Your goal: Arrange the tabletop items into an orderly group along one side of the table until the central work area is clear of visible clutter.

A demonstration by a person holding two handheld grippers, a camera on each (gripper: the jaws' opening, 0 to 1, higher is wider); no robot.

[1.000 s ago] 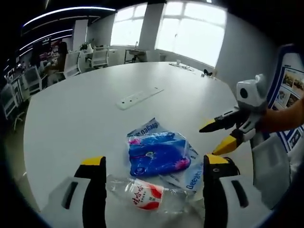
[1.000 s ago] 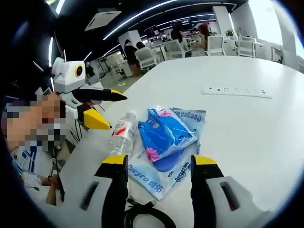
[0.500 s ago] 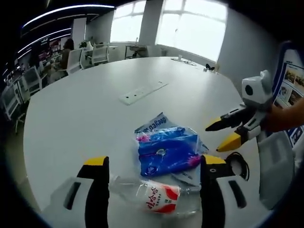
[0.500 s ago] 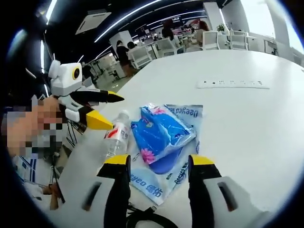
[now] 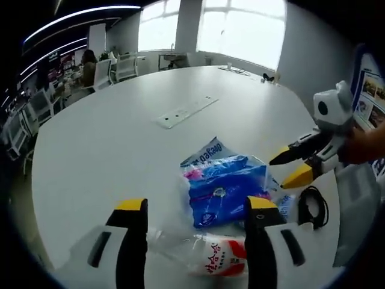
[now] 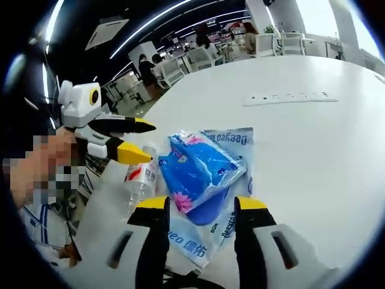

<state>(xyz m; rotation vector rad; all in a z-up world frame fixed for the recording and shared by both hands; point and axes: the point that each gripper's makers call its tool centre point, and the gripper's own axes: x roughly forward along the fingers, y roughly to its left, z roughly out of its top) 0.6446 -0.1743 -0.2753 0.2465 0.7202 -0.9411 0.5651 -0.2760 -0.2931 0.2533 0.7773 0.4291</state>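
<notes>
Bottle [image 5: 207,256], blue pack [image 5: 225,189] and cable [image 5: 311,206] already bunched near desk [image 5: 108,138] edge. Left tongs [image 5: 195,208] and right tongs [image 6: 197,203] both gape, empty. Tidying prob. nearly done.

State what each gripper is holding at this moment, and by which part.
Nothing is held. The left gripper is open above the water bottle; the right gripper is open over the blue packet.
</notes>
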